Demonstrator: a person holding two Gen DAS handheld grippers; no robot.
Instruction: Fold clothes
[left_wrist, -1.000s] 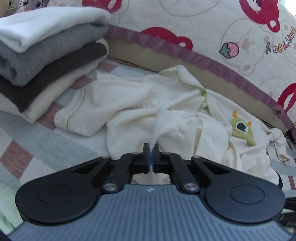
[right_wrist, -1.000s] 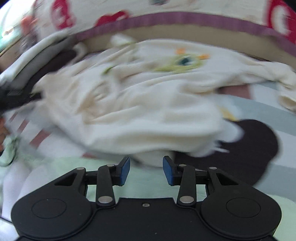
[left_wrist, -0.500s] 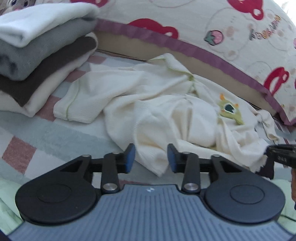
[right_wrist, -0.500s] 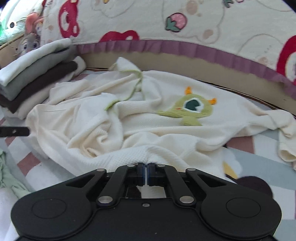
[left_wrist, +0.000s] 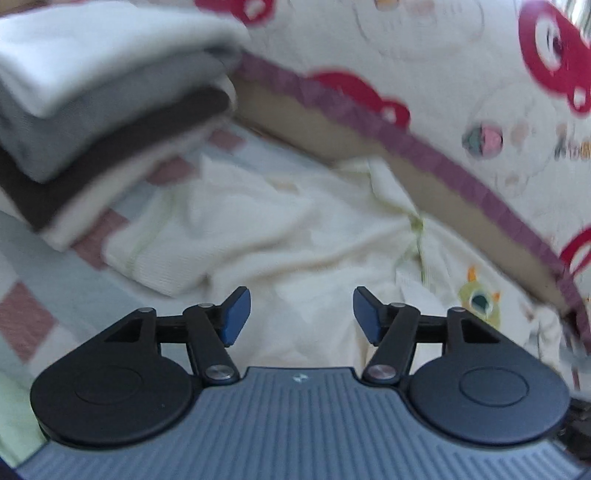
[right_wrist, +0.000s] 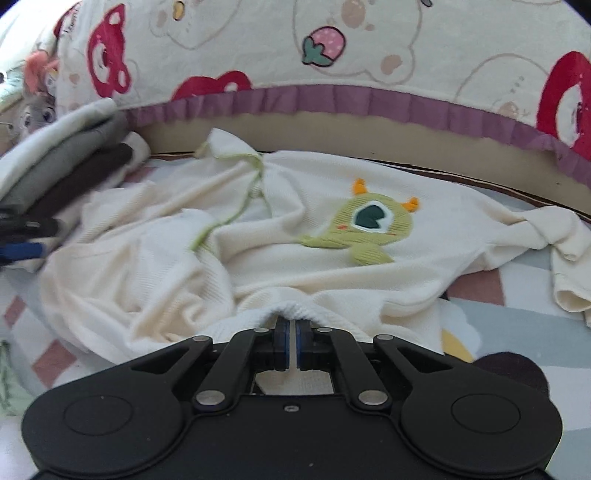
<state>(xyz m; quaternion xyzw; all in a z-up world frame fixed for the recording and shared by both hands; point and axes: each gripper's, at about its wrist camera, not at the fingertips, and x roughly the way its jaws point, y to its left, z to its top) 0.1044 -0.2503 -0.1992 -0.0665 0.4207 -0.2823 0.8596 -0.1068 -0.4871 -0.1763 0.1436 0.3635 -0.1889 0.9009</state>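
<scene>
Your right gripper (right_wrist: 293, 345) is clamped on a fold at the near hem of the cream garment (right_wrist: 166, 266), and the cloth rises in a small ridge between the pads. Your left gripper (left_wrist: 301, 314) has its jaws opening; nothing is pinched between them, only the garment lies below.

The garment is crumpled on the checked blanket (right_wrist: 517, 317), just in front of the quilt with purple trim (right_wrist: 369, 101). Its green monster patch (right_wrist: 369, 229) faces up. The stack of folded clothes (left_wrist: 96, 110) stands left of the garment, touching its sleeve edge.
</scene>
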